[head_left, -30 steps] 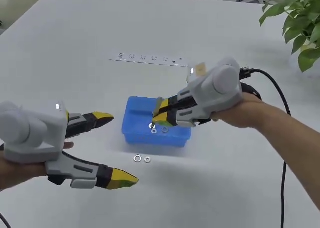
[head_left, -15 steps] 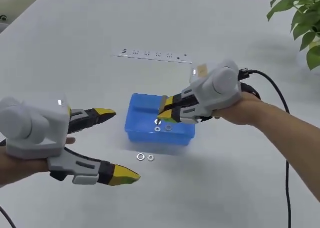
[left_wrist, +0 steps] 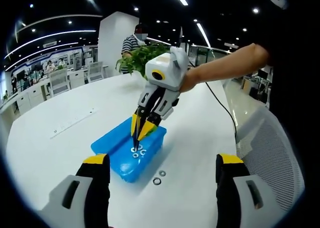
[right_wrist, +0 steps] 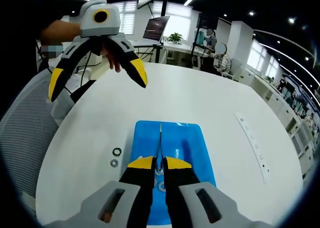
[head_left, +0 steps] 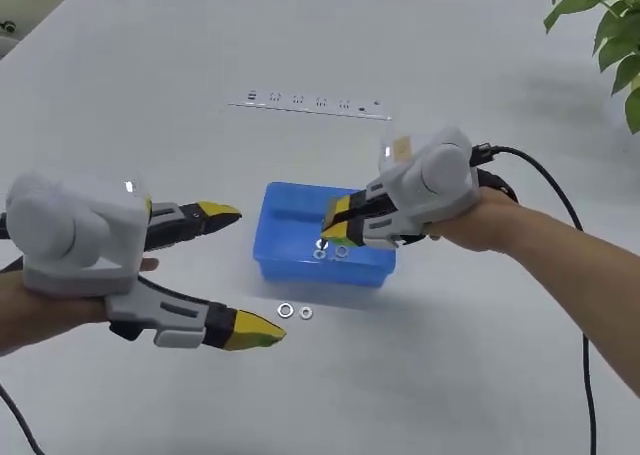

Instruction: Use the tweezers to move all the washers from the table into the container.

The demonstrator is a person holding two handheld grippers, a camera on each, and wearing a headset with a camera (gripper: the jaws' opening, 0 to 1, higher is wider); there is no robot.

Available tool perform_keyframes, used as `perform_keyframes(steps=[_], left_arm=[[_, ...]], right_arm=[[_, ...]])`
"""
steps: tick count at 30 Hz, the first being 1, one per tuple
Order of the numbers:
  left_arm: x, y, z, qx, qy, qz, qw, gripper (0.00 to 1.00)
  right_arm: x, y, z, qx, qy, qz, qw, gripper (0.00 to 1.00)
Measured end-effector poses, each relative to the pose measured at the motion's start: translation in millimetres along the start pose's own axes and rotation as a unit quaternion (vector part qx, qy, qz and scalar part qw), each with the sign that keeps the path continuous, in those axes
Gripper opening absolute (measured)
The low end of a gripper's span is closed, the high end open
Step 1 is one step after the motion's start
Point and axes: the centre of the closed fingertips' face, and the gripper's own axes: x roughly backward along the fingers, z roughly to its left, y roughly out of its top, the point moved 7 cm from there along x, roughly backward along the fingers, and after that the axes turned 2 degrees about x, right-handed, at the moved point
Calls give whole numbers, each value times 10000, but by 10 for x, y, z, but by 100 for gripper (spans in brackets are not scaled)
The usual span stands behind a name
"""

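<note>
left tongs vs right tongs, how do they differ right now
The white, yellow-tipped left tongs gape wide and hold nothing; the matching right tongs are shut on thin metal tweezers. The left tongs hover beside the blue plastic container; the right ones sit over it. Both share one design.

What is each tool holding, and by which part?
The right tool holds the tweezers by their upper end, tips down over the blue container. The left tool is open, holding nothing.

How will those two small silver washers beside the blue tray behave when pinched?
The two small silver metal washers lie flat on the smooth white table, so they will probably skid when nudged. Tiny and thin, they are likely very light. Tipped on edge, the rings might roll.
</note>
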Motion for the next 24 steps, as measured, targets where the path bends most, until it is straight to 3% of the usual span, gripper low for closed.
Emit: perform_keyframes(steps=[6,24], left_arm=[[-86,74,75,-77,-102,4,9999,86],[-462,324,261,-389,-485,46,9981,46]], right_arm=[[-16,-39,-8,-13,20,24,10000,7],[-45,-88,25,-13,101,81,9999,8]])
